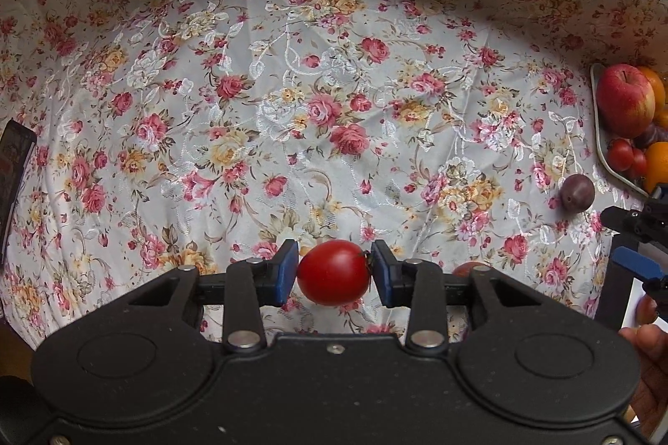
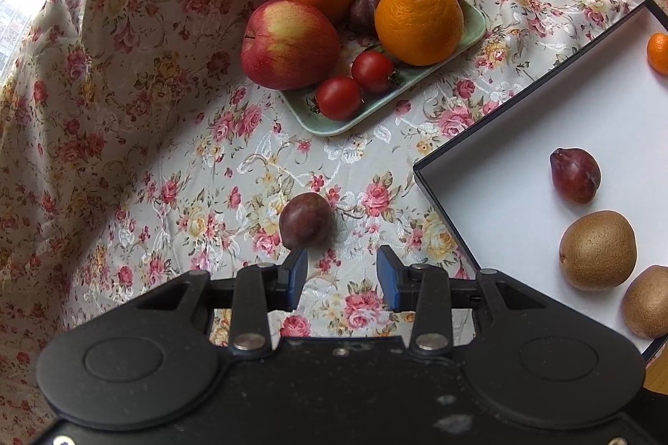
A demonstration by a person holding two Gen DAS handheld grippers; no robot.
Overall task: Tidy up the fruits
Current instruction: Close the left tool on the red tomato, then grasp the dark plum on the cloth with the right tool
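Observation:
My left gripper (image 1: pixel 334 271) is shut on a red tomato (image 1: pixel 333 273), held above the floral cloth. My right gripper (image 2: pixel 341 280) is open and empty, just short of a loose dark plum (image 2: pixel 304 221) on the cloth; the plum also shows in the left wrist view (image 1: pixel 577 193). A pale green plate (image 2: pixel 330 123) holds an apple (image 2: pixel 288 44), two oranges (image 2: pixel 417 21), two tomatoes (image 2: pixel 338 97) and several plums. A white tray with a black rim (image 2: pixel 501 194) at the right holds a plum (image 2: pixel 575 175), two kiwis (image 2: pixel 597 251) and a small orange (image 2: pixel 659 53).
The floral cloth (image 1: pixel 292 90) covers the table and rises as a backdrop behind. A dark flat object (image 1: pixel 12 169) lies at the left edge. The right gripper (image 1: pixel 638 236) shows at the right edge of the left wrist view. Another red fruit (image 1: pixel 469 269) peeks behind the left gripper's finger.

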